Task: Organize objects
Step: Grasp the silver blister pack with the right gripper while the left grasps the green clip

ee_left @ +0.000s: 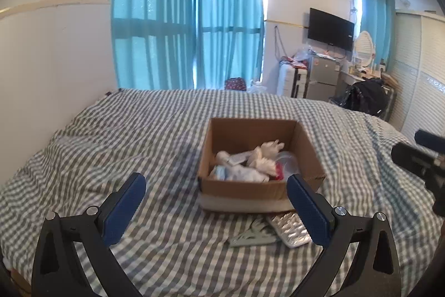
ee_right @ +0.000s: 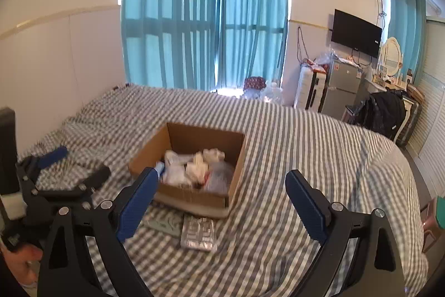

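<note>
An open cardboard box sits on the checked bed, holding white packets, tissue and a clear bag. In front of it lie a silver blister pack and a pale green clip. My left gripper is open and empty, hovering just before the box; it also shows in the right wrist view. My right gripper is open and empty, above the blister pack; its body shows at the right edge of the left wrist view.
The grey-and-white checked bedspread covers the whole bed. Behind it hang turquoise curtains. A fridge, suitcase, wall TV and cluttered desk stand at the far right. A white wall borders the bed's left side.
</note>
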A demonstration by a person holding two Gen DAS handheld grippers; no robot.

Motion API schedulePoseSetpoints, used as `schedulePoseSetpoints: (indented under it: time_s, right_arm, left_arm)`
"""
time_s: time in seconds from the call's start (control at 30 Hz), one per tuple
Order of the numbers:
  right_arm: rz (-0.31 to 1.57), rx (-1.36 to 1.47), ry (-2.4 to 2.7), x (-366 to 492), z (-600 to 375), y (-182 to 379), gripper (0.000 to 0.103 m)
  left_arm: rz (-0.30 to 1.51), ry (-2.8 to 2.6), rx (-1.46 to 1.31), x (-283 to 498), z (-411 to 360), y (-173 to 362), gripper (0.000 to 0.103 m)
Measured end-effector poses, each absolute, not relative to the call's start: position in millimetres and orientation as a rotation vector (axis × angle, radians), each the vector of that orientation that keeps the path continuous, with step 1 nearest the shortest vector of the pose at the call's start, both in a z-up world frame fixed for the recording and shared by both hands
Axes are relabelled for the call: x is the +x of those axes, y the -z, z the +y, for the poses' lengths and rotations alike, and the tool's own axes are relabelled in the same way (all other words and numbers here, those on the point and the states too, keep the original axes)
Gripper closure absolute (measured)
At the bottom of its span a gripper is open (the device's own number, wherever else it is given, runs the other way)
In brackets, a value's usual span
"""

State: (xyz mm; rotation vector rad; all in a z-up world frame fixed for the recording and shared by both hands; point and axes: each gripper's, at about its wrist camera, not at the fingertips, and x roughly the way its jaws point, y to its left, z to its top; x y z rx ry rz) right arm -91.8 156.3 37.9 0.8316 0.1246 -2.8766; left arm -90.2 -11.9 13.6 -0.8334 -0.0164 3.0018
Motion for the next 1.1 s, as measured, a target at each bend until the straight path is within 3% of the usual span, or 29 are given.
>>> schedulePoseSetpoints:
  time_s: [0.4,0.83,0.9,1.0,1.1]
  right_arm:
    - [0.111,1.134,2.743,-144.6,148.9,81.5,0.010]
    - [0.138,1.384,2.563,-207.4,114.4,178.3,0.011]
    - [0.112,1.410,2.537,-208.0,116.4,186.8,0.016]
    - [0.088,1.409,2.540,-202.3,124.1,184.0,0.034]
    - [0.094,1.401,2.541,-190.1,130.8,182.1,0.034]
  left_arm:
    - [-0.036,-2.979,-1.074,-123.0,-29.0,80.5,0.000]
    - [-0.034,-2.987,-1.184,-150.1,-52.7,123.7,0.000]
    - [-0.031,-2.975,-1.201,-151.0,-51.2,126.2,0.000]
    - [0.005,-2.966,-1.186,-149.1,-43.9,127.1,0.000]
    - [0.029,-2.947,-1.180,-145.3,-35.4,128.8,0.000]
